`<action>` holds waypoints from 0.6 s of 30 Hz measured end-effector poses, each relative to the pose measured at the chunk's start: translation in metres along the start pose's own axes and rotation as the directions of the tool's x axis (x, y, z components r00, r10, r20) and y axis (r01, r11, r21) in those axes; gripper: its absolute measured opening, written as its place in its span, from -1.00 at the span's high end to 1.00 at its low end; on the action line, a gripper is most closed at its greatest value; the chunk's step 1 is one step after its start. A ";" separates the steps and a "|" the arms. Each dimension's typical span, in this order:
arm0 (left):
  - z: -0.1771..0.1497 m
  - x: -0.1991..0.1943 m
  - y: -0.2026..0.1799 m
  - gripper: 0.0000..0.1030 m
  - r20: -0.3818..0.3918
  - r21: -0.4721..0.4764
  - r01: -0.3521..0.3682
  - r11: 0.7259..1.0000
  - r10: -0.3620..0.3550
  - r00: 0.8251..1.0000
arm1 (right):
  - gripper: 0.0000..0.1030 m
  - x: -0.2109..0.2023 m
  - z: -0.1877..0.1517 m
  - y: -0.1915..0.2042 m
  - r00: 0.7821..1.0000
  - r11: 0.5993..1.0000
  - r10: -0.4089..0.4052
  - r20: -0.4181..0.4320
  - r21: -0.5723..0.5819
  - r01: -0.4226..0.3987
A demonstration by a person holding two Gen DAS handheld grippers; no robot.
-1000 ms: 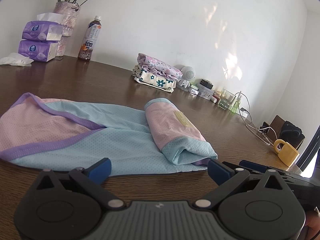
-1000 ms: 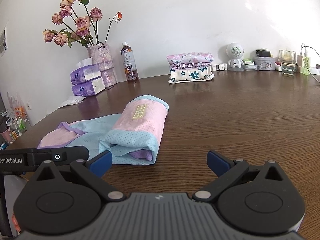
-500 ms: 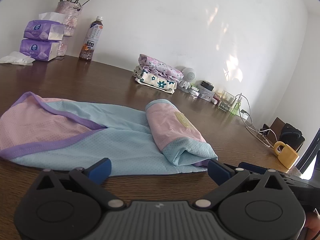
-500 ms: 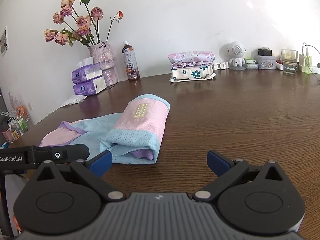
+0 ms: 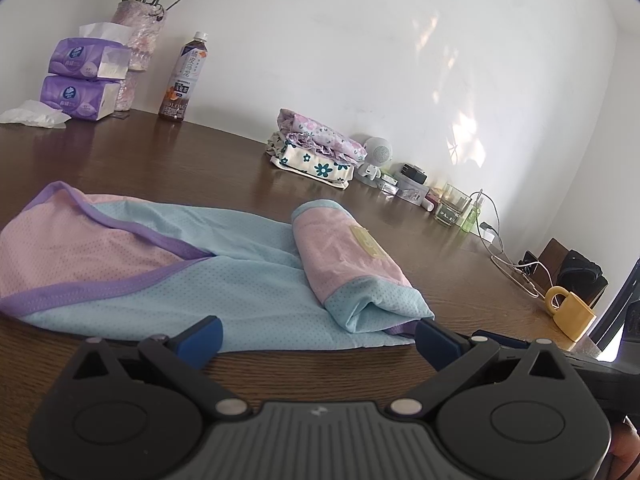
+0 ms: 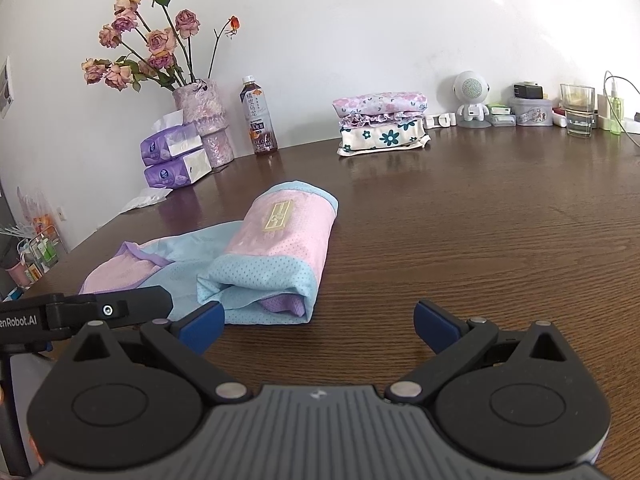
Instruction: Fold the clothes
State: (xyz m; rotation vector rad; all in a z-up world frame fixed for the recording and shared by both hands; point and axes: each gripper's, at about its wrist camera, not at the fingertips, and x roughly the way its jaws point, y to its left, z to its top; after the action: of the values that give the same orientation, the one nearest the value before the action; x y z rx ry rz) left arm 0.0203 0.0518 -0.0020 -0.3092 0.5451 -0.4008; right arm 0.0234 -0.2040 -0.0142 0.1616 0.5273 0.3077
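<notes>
Dark wooden table (image 6: 480, 240) against a white wall, cluttered along its far edge. Lying on it toward the near side, a pink and light-blue garment (image 5: 168, 272) with purple trim — one end rolled into a thick fold (image 6: 276, 252), the other end spread flat to the left.

Seen only from the right wrist: full bunch of dried roses (image 6: 140, 48) in a vase, a rack of small items off the table's left edge, and the black body of the left gripper reaching in from the left. Seen only from the left wrist: a yellow mug (image 5: 570, 314) near the table's right end, a dark bag beyond it, and a white cable trailing along the far right. Shared by both: stacked purple tissue packs (image 6: 176, 160), a tea bottle (image 6: 258, 120), a pile of folded floral clothes (image 6: 380, 124), a small white robot figure (image 6: 472, 98), a glass (image 6: 576, 110).

Left gripper (image 5: 318, 334) spread wide, blue pads apart, holding nothing — low over the near edge of the flat blue cloth, contact with the fabric impossible to judge. Right gripper (image 6: 318, 322) likewise wide apart and empty, its left pad just beside the open end of the rolled fold, its right pad over bare wood.
</notes>
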 end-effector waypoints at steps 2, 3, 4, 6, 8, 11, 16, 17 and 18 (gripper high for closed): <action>0.000 0.000 0.000 -0.99 0.000 0.000 0.001 1.000 -0.001 1.000 | -0.99 0.000 0.000 0.000 1.000 1.000 -0.001 -0.001 0.000 0.001; 0.000 0.000 0.000 -0.99 0.000 -0.001 0.001 1.000 -0.001 1.000 | -0.99 0.000 0.000 0.000 1.000 1.000 -0.001 -0.001 0.000 0.001; 0.000 0.000 0.001 -0.99 0.000 -0.001 0.001 1.000 -0.001 1.000 | -0.99 0.000 0.000 0.000 1.000 1.000 -0.001 -0.001 0.000 0.001; 0.001 0.000 0.001 -0.99 0.001 -0.001 0.002 1.000 -0.002 1.000 | -0.99 0.000 0.000 0.000 1.000 1.000 -0.002 -0.001 0.002 0.002; 0.001 0.000 0.000 -0.99 0.001 -0.002 0.002 1.000 -0.002 1.000 | -0.99 0.001 0.000 0.000 1.000 1.000 0.000 -0.003 0.003 0.000; 0.001 0.000 0.001 -0.99 0.000 -0.002 0.002 1.000 -0.002 1.000 | -0.99 0.001 0.000 -0.001 1.000 1.000 0.002 -0.004 0.006 -0.002; 0.001 0.000 0.001 -0.99 0.000 -0.002 0.003 1.000 -0.003 1.000 | -0.99 0.001 -0.001 -0.001 1.000 1.000 0.003 -0.003 0.009 -0.003; 0.001 0.000 0.001 -0.99 0.000 -0.002 0.003 1.000 -0.003 1.000 | -0.99 0.001 -0.001 -0.001 1.000 1.000 0.003 -0.003 0.009 -0.003; 0.001 0.000 0.001 -0.99 0.000 -0.002 0.003 1.000 -0.003 1.000 | -0.99 0.001 -0.001 -0.001 1.000 1.000 0.003 -0.004 0.009 -0.003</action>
State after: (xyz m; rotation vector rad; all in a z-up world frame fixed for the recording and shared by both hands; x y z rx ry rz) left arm 0.0210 0.0524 -0.0018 -0.3121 0.5447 -0.4030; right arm 0.0237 -0.2044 -0.0153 0.1702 0.5320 0.3088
